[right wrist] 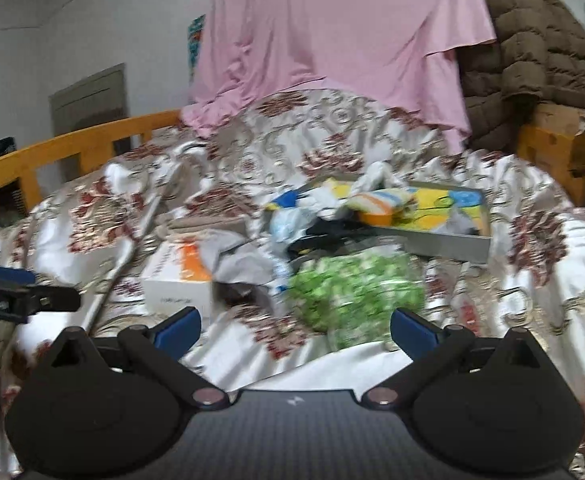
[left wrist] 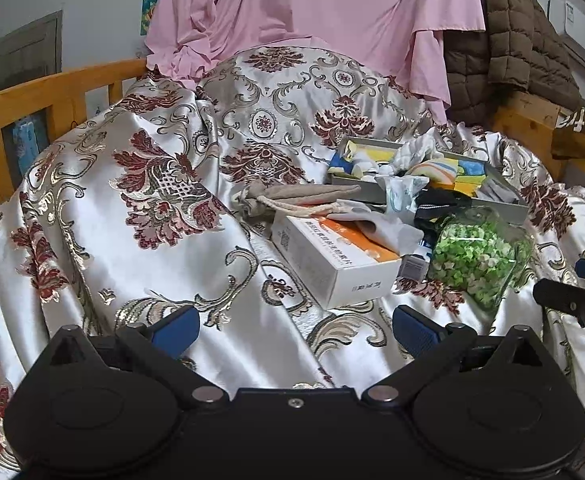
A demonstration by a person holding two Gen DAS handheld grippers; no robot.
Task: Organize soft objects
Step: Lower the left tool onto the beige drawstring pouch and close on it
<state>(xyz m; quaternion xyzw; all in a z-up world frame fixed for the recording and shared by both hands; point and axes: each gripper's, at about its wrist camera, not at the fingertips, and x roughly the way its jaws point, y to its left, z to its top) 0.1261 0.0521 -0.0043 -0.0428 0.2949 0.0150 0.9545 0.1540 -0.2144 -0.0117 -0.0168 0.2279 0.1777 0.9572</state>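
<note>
Both tools gape wide and empty: left tool [left wrist: 295,330], right tool [right wrist: 294,330]. Socks and cloths fill the grey tray [left wrist: 504,204] on the brocade bedspread [left wrist: 132,240], behind a white-and-orange box [left wrist: 332,264].

Little can be read. The white and orange box [left wrist: 334,258] lying on the patterned cloth [left wrist: 132,200] carries a line of printed characters along its top face beside the orange band, and a few more small characters on its near end face; in the left wrist view they show as print but are too small and skewed to make out. A square code mark sits at the far corner of its top. In the right wrist view the same box [right wrist: 180,280] is blurred, and its end-face print is only a faint grey line. The tube [left wrist: 414,266] beside the box bears a barcode label, its digits illegible.
</note>
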